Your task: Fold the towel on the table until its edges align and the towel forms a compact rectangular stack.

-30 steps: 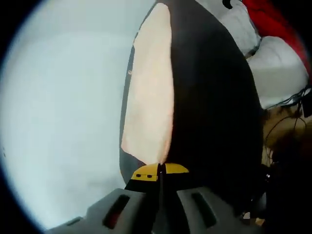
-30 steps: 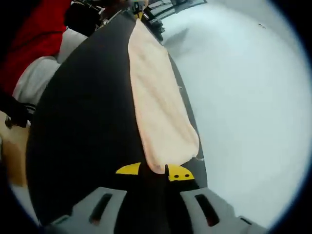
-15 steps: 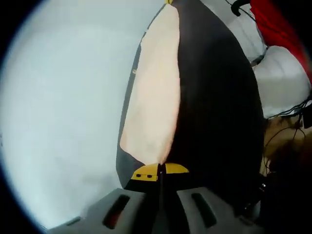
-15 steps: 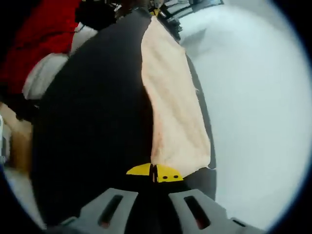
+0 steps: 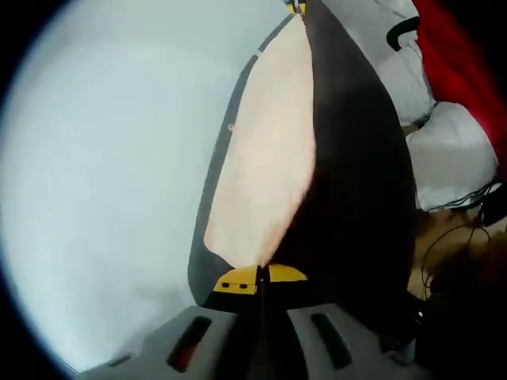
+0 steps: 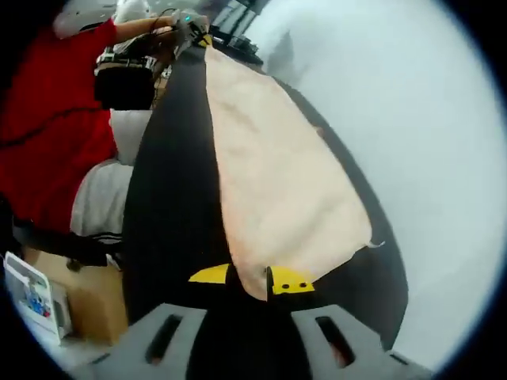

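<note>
A towel hangs stretched between my two grippers, one face peach (image 5: 269, 166), the other dark (image 5: 356, 182). My left gripper (image 5: 257, 279) is shut on one corner of it, yellow tips pressed together. At the far end of the stretched edge the right gripper (image 5: 295, 6) shows small. In the right gripper view the peach face (image 6: 277, 182) spreads wide beside the dark face (image 6: 170, 190). My right gripper (image 6: 249, 279) is shut on its near corner, and the left gripper (image 6: 194, 28) holds the far corner.
The white table (image 5: 103, 174) lies under the towel, also seen as a pale table surface (image 6: 444, 158). A person in a red top (image 6: 55, 103) stands beside it. White cloth (image 5: 444, 150), cables and a cardboard box (image 6: 71, 297) lie off the table's side.
Both grippers keep their hold on the corners. The views have tilted, and the peach face now spreads wider in the right gripper view, with more of the person showing.
</note>
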Demonstrator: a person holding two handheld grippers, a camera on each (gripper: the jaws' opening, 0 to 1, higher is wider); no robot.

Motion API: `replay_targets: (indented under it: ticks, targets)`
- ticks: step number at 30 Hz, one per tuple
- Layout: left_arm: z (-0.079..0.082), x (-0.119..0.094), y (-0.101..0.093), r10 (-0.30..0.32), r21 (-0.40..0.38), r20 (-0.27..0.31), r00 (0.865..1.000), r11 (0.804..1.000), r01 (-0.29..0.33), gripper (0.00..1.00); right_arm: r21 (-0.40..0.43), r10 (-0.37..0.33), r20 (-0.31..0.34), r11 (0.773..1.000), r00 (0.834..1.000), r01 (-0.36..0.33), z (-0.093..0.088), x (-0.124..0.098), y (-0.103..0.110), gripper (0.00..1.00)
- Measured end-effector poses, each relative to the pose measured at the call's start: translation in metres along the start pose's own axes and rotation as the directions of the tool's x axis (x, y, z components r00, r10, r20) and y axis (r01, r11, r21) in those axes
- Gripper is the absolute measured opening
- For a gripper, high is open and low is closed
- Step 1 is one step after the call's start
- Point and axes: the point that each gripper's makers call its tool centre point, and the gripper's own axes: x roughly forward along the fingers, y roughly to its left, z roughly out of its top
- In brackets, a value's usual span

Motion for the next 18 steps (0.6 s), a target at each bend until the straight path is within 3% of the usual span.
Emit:
replay_targets:
  ticks: [3,4,5,7,9,11,12,13,15,17,18]
  targets:
    - [-0.003,-0.003,0.001,0.027,0.011,-0.022,0.999,1.0,-0.027,0.0,-0.128,-0.077,-0.039,0.989,0.996,0.071,-0.001,-0.004,0.0,0.17]
    - [-0.005,-0.005,0.001,0.029,0.007,-0.024,0.999,1.0,-0.028,0.0,-0.133,-0.081,-0.055,0.988,0.995,0.074,-0.001,-0.004,0.003,0.17]
    - [-0.007,-0.005,0.001,0.029,0.004,-0.025,0.999,1.0,-0.029,0.0,-0.196,-0.118,-0.068,0.975,0.991,0.102,0.0,-0.003,0.004,0.16]
    - [-0.009,-0.005,-0.001,0.026,0.008,-0.031,0.999,1.0,-0.026,0.0,-0.199,-0.181,-0.11,0.967,0.977,0.157,0.002,-0.004,0.009,0.14]
    - [-0.008,-0.005,-0.004,0.027,0.008,-0.026,0.999,1.0,-0.027,0.0,-0.241,-0.224,-0.073,0.95,0.972,0.201,0.011,-0.001,0.015,0.11]
    - [-0.006,-0.003,-0.01,0.021,0.005,-0.023,1.0,1.0,-0.021,0.0,-0.275,-0.262,-0.069,0.932,0.963,0.234,0.008,0.004,0.02,0.04]
    - [-0.005,-0.002,-0.01,0.021,0.013,-0.027,0.999,1.0,-0.021,0.0,-0.3,-0.297,-0.048,0.915,0.954,0.27,0.01,0.006,0.017,0.03]
    - [-0.004,0.0,-0.01,0.021,0.017,-0.027,0.999,1.0,-0.021,0.0,-0.302,-0.362,-0.026,0.892,0.932,0.338,0.011,0.009,0.008,0.03]
    - [-0.002,0.002,-0.008,0.028,0.026,-0.013,1.0,0.999,-0.028,0.0,-0.369,-0.378,0.006,0.86,0.926,0.353,0.009,0.014,0.008,0.01]
    - [-0.001,0.003,-0.008,0.026,0.023,-0.01,1.0,0.999,-0.025,0.0,-0.353,-0.405,-0.006,0.856,0.914,0.377,0.005,0.013,-0.001,0.02]
    - [-0.001,0.003,-0.008,0.025,0.029,-0.013,1.0,0.999,-0.024,0.0,-0.403,-0.42,0.004,0.83,0.908,0.386,0.006,0.01,-0.007,0.02]
